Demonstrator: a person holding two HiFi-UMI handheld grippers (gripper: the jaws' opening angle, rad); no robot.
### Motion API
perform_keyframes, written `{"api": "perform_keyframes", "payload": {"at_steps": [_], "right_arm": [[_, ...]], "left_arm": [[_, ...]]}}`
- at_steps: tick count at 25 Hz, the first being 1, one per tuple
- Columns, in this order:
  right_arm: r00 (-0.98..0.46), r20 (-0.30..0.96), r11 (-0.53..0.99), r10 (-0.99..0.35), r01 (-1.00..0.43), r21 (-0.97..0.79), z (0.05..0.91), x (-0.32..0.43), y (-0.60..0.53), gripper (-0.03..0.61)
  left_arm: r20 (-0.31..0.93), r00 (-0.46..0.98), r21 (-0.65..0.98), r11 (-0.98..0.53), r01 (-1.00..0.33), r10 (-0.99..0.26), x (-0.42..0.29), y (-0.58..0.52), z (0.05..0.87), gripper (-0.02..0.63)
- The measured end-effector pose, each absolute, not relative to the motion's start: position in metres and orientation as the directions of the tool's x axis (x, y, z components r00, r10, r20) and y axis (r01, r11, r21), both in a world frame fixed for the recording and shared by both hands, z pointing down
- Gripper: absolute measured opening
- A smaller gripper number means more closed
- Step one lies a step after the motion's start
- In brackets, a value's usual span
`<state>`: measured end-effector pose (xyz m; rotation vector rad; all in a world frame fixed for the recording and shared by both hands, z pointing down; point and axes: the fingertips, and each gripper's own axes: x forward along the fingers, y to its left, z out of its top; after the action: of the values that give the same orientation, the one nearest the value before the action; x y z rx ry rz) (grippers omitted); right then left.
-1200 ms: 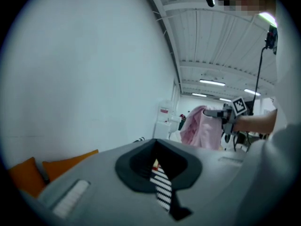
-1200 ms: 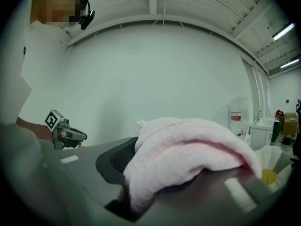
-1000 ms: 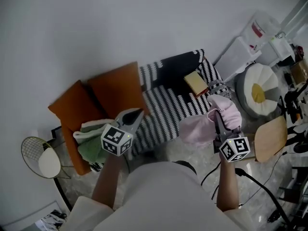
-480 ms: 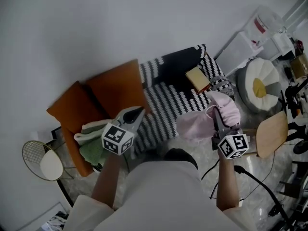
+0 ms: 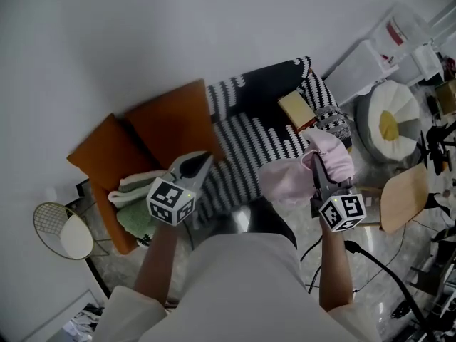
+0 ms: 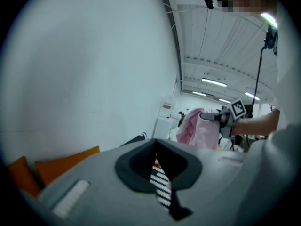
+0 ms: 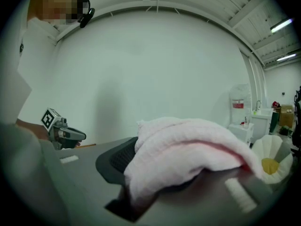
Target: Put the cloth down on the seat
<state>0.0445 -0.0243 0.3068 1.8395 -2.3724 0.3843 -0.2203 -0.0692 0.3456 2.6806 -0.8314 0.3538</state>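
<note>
In right gripper point(image 5: 315, 168), crumpled pink cloth point(image 5: 285, 180).

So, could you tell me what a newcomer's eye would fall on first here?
The pink cloth bunched in the right tool, held up in front of the black-and-white striped seat. Next, the orange cushions at the seat's left end, with a green and white cloth lying by them near the left tool.

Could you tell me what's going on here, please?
A person holds a gripper in each hand by a striped sofa. The right gripper is clamped on a pink cloth, which hangs in the air near the sofa's front and is not yet laid down. The left gripper is shut and empty, hovering near the orange cushions.
</note>
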Motion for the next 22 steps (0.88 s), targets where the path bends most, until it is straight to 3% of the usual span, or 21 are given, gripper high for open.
{"api": "perform_keyframes", "payload": {"at_steps": [22], "right_arm": [[-0.466,0.388,0.417,-0.795,-0.885,-0.209,0.393,0.124,-0.134,0.127]], "left_arm": [[0.358,0.702,0.263,-0.655,-0.709,-0.616,-0.136,-0.14,0.392,-0.001]]}}
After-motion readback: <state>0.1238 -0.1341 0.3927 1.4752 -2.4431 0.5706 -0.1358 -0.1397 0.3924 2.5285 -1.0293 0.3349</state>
